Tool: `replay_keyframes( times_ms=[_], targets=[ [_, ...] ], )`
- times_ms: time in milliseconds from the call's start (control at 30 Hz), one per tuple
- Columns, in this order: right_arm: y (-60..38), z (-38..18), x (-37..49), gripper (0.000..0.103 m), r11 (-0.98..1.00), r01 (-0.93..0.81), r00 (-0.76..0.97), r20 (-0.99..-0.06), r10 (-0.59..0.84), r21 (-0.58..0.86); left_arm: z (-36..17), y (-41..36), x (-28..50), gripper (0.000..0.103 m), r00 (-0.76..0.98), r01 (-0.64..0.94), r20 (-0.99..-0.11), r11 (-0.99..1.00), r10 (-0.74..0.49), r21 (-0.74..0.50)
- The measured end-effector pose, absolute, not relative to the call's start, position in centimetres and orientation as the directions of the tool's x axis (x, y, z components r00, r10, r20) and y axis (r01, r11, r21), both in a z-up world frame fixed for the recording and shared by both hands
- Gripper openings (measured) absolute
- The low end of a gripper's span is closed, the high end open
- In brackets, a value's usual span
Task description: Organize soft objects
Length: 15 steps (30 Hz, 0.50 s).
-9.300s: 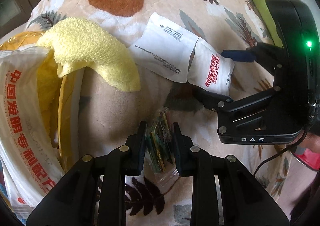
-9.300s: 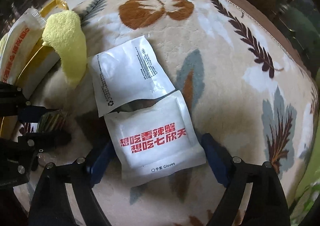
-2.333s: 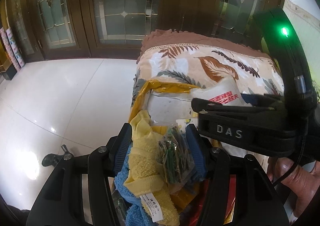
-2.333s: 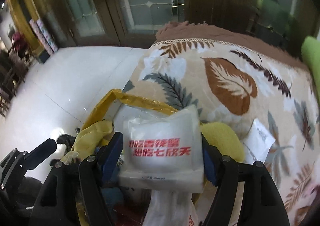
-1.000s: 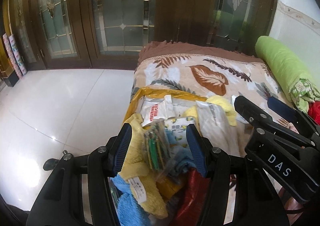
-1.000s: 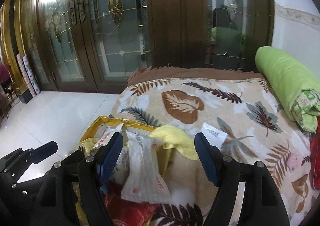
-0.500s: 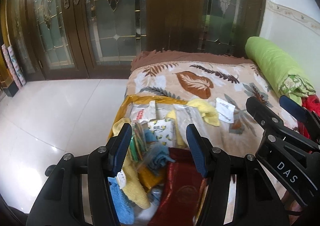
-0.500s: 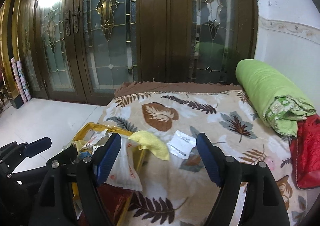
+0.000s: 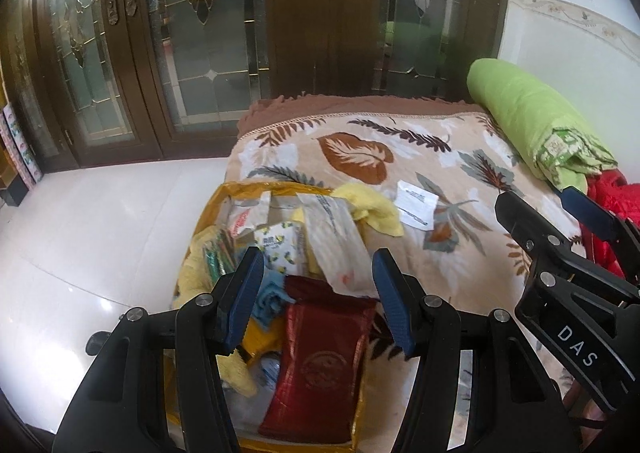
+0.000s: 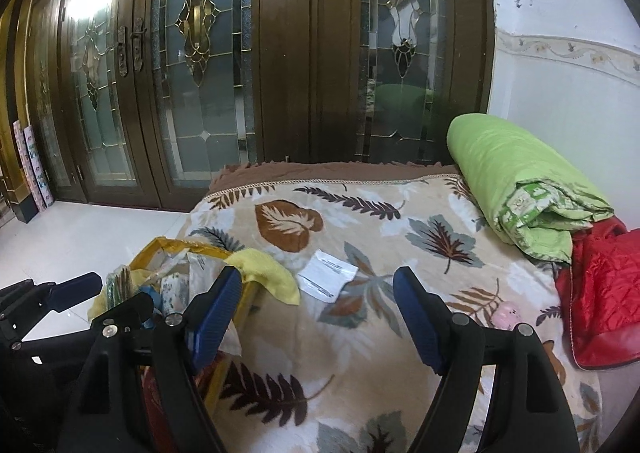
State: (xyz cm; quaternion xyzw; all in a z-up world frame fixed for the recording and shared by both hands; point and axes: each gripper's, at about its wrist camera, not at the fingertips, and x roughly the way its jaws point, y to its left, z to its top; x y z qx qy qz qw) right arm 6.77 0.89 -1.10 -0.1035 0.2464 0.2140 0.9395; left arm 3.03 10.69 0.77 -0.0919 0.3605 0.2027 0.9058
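While both grippers hover above the leaf-print beige blanket (image 10: 360, 333), the left gripper (image 9: 318, 289) has its blue-padded jaws apart, nothing between them, over the yellow plastic storage bag (image 9: 240, 189) stuffed with packets and towels. Right gripper (image 10: 318, 313) also gapes empty. One yellow terry towel (image 10: 268, 273) drapes over the bag's rim; a white flat sachet (image 10: 326, 273) lies just beside it on the blanket.

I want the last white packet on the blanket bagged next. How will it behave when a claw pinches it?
The white packet lies flat and thin on the blanket, so it is probably light and floppy and would droop from one pinched edge. Its smooth wrapper looks slick; it may slide before lifting. The plush surface should let a fingertip dig under it.
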Motion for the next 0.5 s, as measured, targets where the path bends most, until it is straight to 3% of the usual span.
replay_keyframes(
  times_ms=[367,500],
  targets=[
    [-0.6,-2.0,6.1,0.079,0.888,-0.454,0.777,-0.52,0.353,-0.075,-1.0,9.6,2.5,0.057,0.633,-0.415,-0.727,0.909,0.268,-0.027],
    [-0.6,-2.2,5.9,0.079,0.884,-0.463,0.77,-0.525,0.363,-0.068,-1.3,9.1,2.6,0.057,0.608,-0.399,-0.739,0.916,0.288,0.029]
  ],
)
